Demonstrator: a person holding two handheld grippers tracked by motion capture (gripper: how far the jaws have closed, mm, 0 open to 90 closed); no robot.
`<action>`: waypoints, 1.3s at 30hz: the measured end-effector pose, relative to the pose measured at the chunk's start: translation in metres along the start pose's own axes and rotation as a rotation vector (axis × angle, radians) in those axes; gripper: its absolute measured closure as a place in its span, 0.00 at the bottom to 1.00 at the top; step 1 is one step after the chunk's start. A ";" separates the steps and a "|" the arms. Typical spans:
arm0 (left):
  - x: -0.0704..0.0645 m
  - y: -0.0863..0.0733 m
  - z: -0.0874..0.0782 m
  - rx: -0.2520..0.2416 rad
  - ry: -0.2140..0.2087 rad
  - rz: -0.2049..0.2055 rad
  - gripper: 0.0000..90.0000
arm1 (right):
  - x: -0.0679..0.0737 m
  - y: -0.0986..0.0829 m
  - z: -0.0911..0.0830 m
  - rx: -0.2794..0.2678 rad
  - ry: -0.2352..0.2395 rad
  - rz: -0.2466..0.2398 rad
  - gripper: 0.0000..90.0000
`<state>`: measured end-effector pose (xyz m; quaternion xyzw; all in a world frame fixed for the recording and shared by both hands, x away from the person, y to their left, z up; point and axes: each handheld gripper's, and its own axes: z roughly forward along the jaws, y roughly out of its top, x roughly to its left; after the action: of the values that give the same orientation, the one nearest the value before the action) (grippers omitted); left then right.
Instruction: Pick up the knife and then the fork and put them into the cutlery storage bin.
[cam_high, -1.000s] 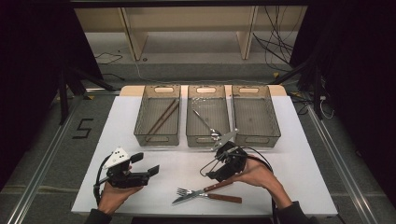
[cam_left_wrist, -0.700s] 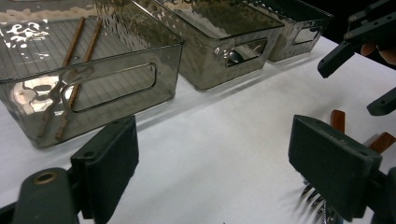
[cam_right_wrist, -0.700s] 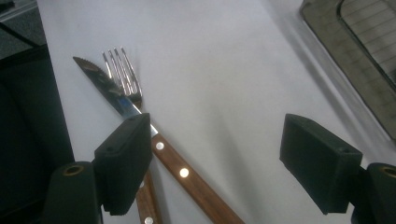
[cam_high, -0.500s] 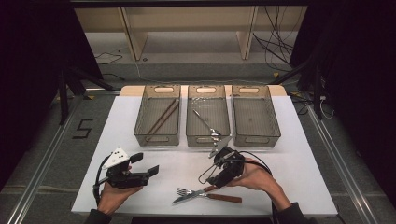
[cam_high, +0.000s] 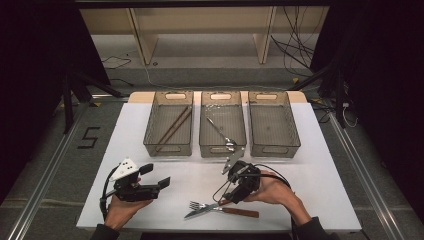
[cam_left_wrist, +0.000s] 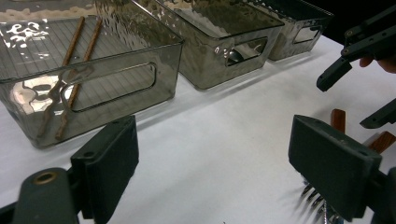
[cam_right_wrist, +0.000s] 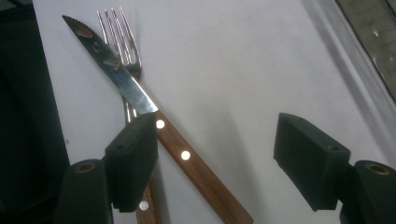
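Note:
A wood-handled knife (cam_high: 239, 211) lies crossed over a fork (cam_high: 199, 205) near the table's front edge. My right gripper (cam_high: 227, 193) hovers open just above them, angled down. In the right gripper view the knife (cam_right_wrist: 187, 157) runs between the open jaws of the right gripper (cam_right_wrist: 222, 158), close to the left pad, with the fork (cam_right_wrist: 122, 39) under its blade. My left gripper (cam_high: 156, 176) is held open at the front left, holding nothing. In the left gripper view, the left gripper (cam_left_wrist: 219, 172) faces the bins, and fork tines (cam_left_wrist: 312, 195) peek out beside its right pad.
Three smoky clear bins stand in a row at the back. The left bin (cam_high: 150, 137) holds two brown chopsticks (cam_high: 172, 125), the middle bin (cam_high: 205, 145) a metal utensil (cam_high: 219, 129), and the right bin (cam_high: 295, 135) looks empty. White table surface lies between the grippers.
My right gripper has come down and toward the front, from near the middle bin to just over the knife and fork. The left gripper has stayed put.

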<state>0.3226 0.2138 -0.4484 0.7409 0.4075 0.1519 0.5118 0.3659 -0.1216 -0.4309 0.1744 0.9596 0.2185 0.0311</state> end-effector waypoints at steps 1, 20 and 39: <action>0.000 0.000 0.000 -0.001 0.000 0.000 0.18 | 0.000 0.000 0.000 0.005 0.003 -0.005 0.37; 0.000 -0.001 -0.002 -0.001 0.000 0.006 0.18 | 0.008 0.001 0.019 0.148 0.040 -0.118 0.54; -0.001 -0.001 -0.001 0.006 0.002 0.011 0.18 | 0.012 0.004 0.032 0.227 0.048 -0.184 0.65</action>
<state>0.3211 0.2142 -0.4486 0.7446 0.4042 0.1540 0.5083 0.3603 -0.1007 -0.4578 0.0831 0.9906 0.1087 0.0083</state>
